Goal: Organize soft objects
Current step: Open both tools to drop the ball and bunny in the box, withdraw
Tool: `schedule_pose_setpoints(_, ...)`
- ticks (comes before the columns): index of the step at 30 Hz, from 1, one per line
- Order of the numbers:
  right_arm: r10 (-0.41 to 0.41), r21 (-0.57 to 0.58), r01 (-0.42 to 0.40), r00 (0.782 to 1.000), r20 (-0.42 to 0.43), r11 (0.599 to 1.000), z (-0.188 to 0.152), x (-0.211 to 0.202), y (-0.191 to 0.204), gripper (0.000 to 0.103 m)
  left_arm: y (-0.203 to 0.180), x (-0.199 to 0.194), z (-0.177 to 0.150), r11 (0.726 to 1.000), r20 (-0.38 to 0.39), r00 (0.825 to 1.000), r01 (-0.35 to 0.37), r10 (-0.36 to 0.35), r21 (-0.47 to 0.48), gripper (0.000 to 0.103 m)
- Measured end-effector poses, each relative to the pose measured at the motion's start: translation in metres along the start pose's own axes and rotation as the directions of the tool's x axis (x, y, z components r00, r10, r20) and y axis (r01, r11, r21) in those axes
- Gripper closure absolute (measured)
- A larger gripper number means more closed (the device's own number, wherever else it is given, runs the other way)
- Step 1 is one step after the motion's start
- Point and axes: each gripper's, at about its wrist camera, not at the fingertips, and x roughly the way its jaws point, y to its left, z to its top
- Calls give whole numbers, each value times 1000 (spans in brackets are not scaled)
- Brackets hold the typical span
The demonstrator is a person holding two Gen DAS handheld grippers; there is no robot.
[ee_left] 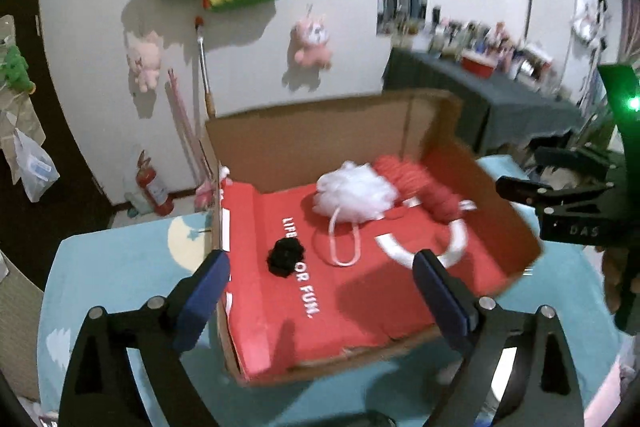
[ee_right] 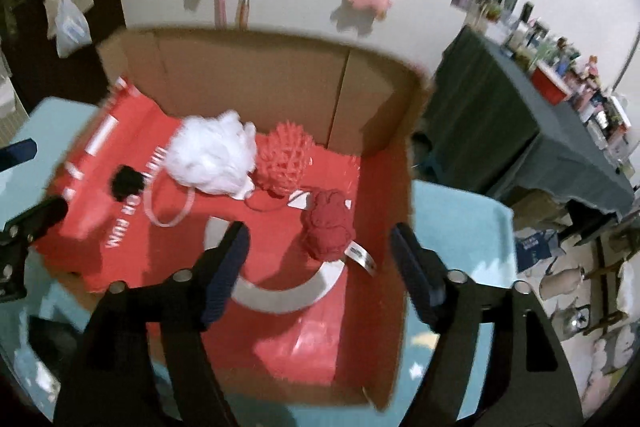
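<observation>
Hovering above the cardboard box [ee_right: 256,75], both claws are standing wide open and gripping nothing: the right claw [ee_right: 320,267] is hanging over the dark red plush [ee_right: 329,229], the left claw [ee_left: 320,287] over the box's near edge. Sitting inside on a red paper bag [ee_left: 360,291] are a white mesh pouf [ee_right: 212,157], a spiky red ball [ee_right: 283,163], the plush and a small black pompom [ee_left: 285,257]. All are looking light and squashy, likely giving under the pads, so a grip across the plush's thick middle is seeming safest; the pouf's cord loop [ee_left: 344,247] is offering another hold. The box is resting on a light blue tabletop [ee_left: 120,267].
</observation>
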Motion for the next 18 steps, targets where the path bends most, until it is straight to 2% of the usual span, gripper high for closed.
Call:
schedule_pose_setpoints(6, 61, 33, -65, 990, 127, 997, -27, -79, -2, 19, -13, -61, -18, 1000, 102, 994, 25, -25, -2, 1)
schedule_pose_setpoints(9, 74, 17, -78, 980, 185, 997, -46, -114, 2, 14, -19, -93, -31, 1000, 164, 986, 24, -24, 1, 0)
schedule_pose_setpoints(15, 122, -2, -128, 947, 298, 992, -90, -178, 15, 14, -36, -139, -66, 999, 290, 957, 8, -21, 48, 0)
schedule_pose_setpoints(18, 109, -13, -112, 925, 364, 994, -116, -203, 23, 14, -47, -155, -86, 998, 345, 938, 4, -26, 66, 0)
